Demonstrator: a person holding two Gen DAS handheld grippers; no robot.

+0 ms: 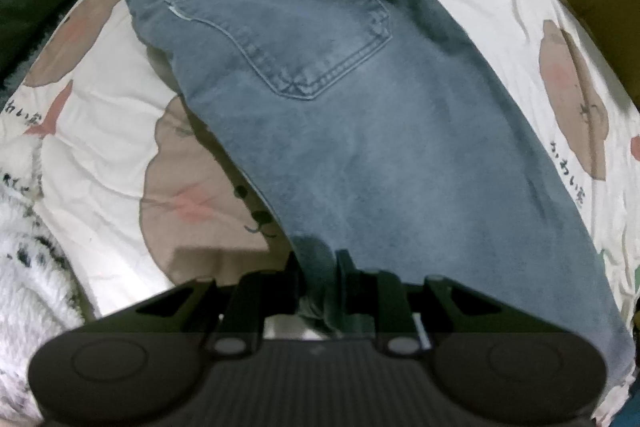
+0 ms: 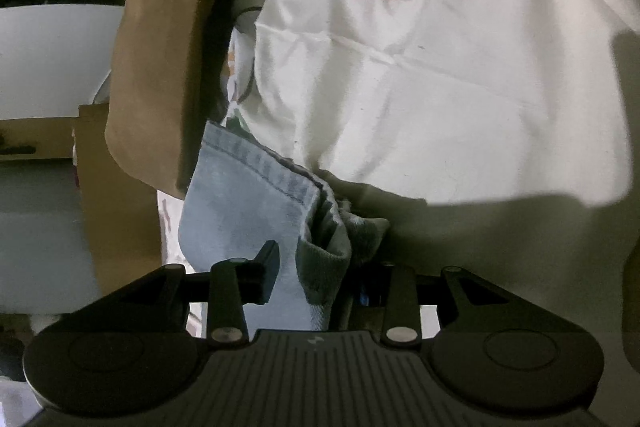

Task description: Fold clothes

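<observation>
Nearest me, my left gripper has its fingers pinched on the jeans, whose back pocket faces up over the cartoon-printed bedsheet. My right gripper clamps a hem; a cardboard box stands far left.

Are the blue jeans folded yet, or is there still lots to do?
Not folded yet. Both grippers have picked them up: the left gripper pinches the jeans near the back pocket, and the right gripper pinches a hem end. The denim hangs above the printed bedsheet. Laying it down and making every fold is still left.
</observation>
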